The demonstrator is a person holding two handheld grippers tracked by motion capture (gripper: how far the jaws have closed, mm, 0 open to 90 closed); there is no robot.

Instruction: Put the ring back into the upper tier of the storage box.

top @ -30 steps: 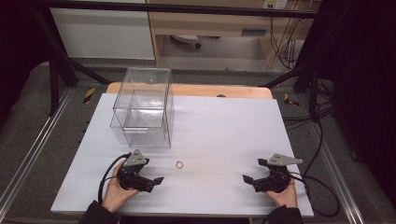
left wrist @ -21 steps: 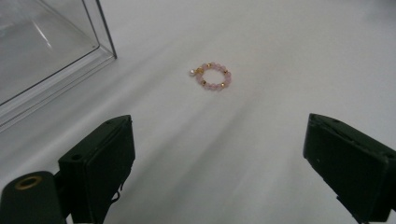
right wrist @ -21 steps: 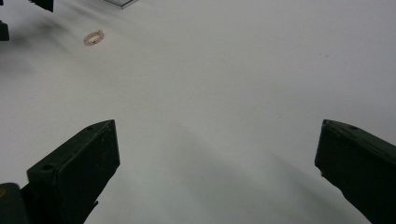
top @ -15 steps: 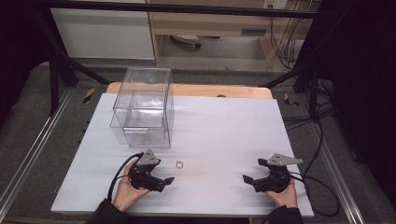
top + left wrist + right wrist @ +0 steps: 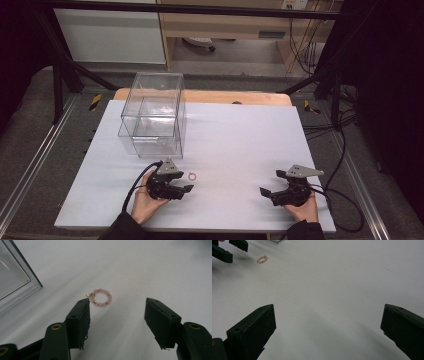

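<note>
- Beads first: the pink bead ring (image 5: 100, 298) lies flat on the white surface (image 5: 240, 145), just ahead of our left tool (image 5: 117, 312), by the tip of one jaw.
- Our left tool's jaws have just been closing, still parted, nothing pinched between them.
- Our right tool (image 5: 328, 327) sits spread wide, well apart from the ring.

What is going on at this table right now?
A person holds a gripper in each hand over a white table. The left gripper has come up to a small pink beaded ring lying near a clear plastic box; its jaws have just been closing, but the ring lies just ahead of the fingers, not yet gripped. The right gripper rests open, apart from it.
</note>
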